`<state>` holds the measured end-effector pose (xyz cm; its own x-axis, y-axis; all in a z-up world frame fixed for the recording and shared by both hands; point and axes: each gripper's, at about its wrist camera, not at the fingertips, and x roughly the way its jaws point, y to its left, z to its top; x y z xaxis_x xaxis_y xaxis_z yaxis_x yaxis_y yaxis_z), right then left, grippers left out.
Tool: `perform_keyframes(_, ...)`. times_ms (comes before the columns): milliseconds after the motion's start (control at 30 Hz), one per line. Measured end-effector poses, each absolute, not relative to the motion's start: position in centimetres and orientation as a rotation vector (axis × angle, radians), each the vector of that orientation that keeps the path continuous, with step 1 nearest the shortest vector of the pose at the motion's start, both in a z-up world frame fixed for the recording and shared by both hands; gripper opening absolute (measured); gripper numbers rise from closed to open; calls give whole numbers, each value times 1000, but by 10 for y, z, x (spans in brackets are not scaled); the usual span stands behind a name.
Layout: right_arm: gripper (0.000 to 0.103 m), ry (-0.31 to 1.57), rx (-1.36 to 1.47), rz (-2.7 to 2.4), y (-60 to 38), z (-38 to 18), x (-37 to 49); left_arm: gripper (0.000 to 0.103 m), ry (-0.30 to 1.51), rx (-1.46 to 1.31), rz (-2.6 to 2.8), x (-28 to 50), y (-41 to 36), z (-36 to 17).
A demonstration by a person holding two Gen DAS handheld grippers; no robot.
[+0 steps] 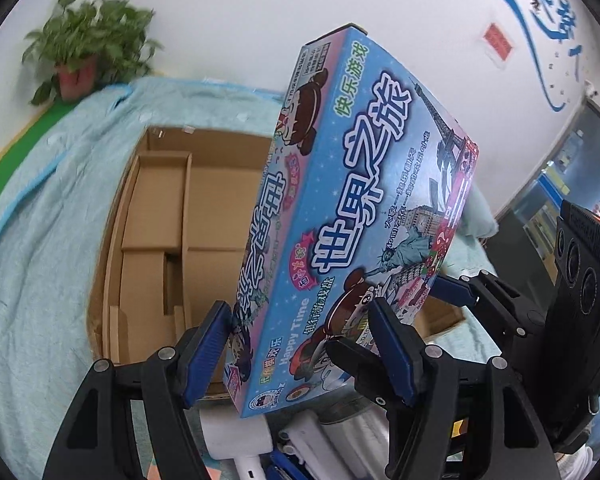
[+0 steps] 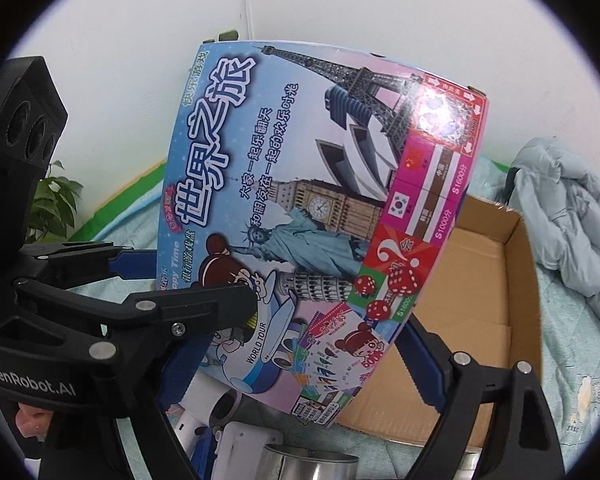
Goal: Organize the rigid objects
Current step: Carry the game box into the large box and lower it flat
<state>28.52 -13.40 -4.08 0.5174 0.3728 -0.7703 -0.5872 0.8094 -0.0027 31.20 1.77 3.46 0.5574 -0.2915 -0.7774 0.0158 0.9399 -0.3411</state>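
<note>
A blue board-game box (image 1: 352, 208) with Chinese lettering and landmark pictures is held tilted in the air above an open cardboard box (image 1: 180, 216). My left gripper (image 1: 300, 344) is shut on the game box's near edge, one blue pad on each face. The game box fills the right wrist view (image 2: 312, 208). My right gripper (image 2: 300, 356) straddles its lower edge; its right finger (image 2: 424, 364) lies against the box's side, and its left finger is hidden behind the other gripper. The cardboard box also shows in the right wrist view (image 2: 476, 280).
A light blue quilt (image 1: 40, 280) covers the surface. A potted plant (image 1: 80, 52) stands at the far left by the wall. White items (image 1: 240, 432) and a metal tin (image 2: 312, 464) lie below the grippers. A grey jacket (image 2: 568, 216) lies right of the cardboard box.
</note>
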Motion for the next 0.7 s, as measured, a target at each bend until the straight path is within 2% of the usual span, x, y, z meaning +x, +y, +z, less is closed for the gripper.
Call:
perform_keyframes(233,88,974,-270,609,-127,-84,308,64,1043,-317,-133,332,25,-14)
perform_keyframes(600,85,1181,-233,620,-129,-128,349,44,1134,-308,-72,346,26,-57)
perform_keyframes(700,85,1194,-250,613,-126,-132,353,43,1134,-317,-79,343,26,-56)
